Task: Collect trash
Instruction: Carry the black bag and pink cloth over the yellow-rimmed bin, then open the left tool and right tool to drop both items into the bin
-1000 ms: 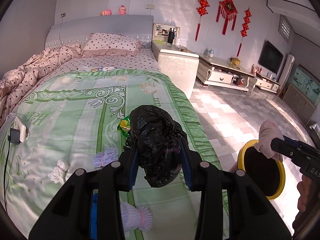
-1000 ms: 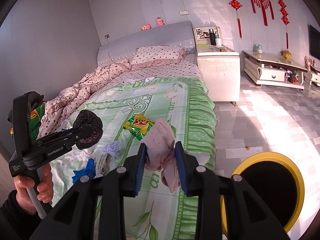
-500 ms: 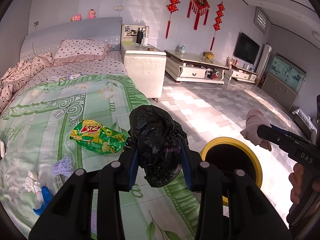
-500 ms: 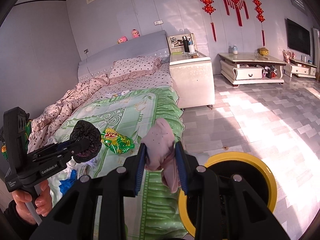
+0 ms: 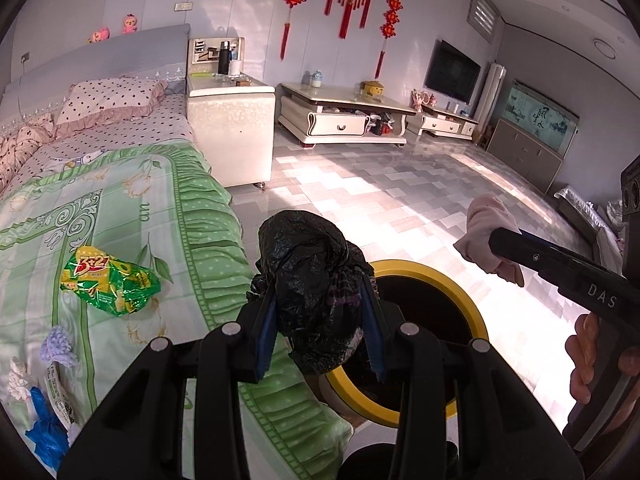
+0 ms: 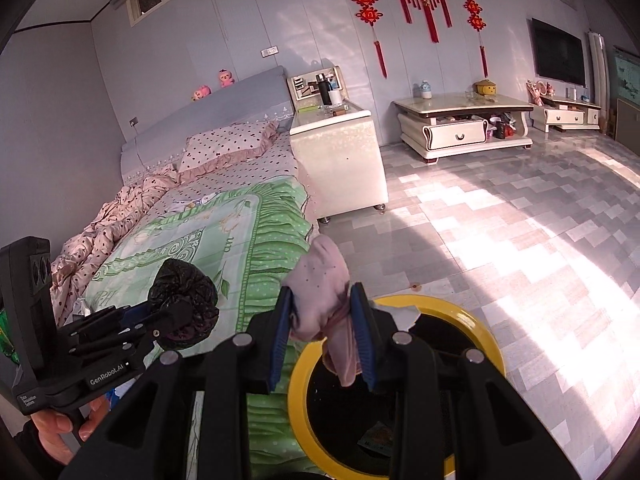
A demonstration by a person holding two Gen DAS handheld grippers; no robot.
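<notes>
My left gripper [image 5: 320, 332] is shut on a crumpled black plastic bag [image 5: 312, 280], held at the bed's edge beside the yellow-rimmed trash bin [image 5: 476, 320]. My right gripper [image 6: 324, 336] is shut on a pink cloth wad [image 6: 320, 292], held just over the bin's rim [image 6: 300, 360]. The pink wad [image 5: 488, 232] and right gripper also show in the left wrist view, and the black bag [image 6: 184, 296] in the right wrist view. A green snack wrapper [image 5: 108, 284] lies on the green quilt [image 5: 192, 216].
Small trash pieces, a lilac wad [image 5: 60, 344], a blue scrap [image 5: 44, 436] and white bits, lie on the quilt at lower left. A white bedside cabinet [image 5: 232, 128] stands past the bed. A low TV table [image 5: 344, 116] lines the far wall. Tiled floor [image 6: 500, 240] spreads to the right.
Both grippers swung right, from over the quilt toward the bin, each still holding its load. The bin is now much closer under the right gripper.
</notes>
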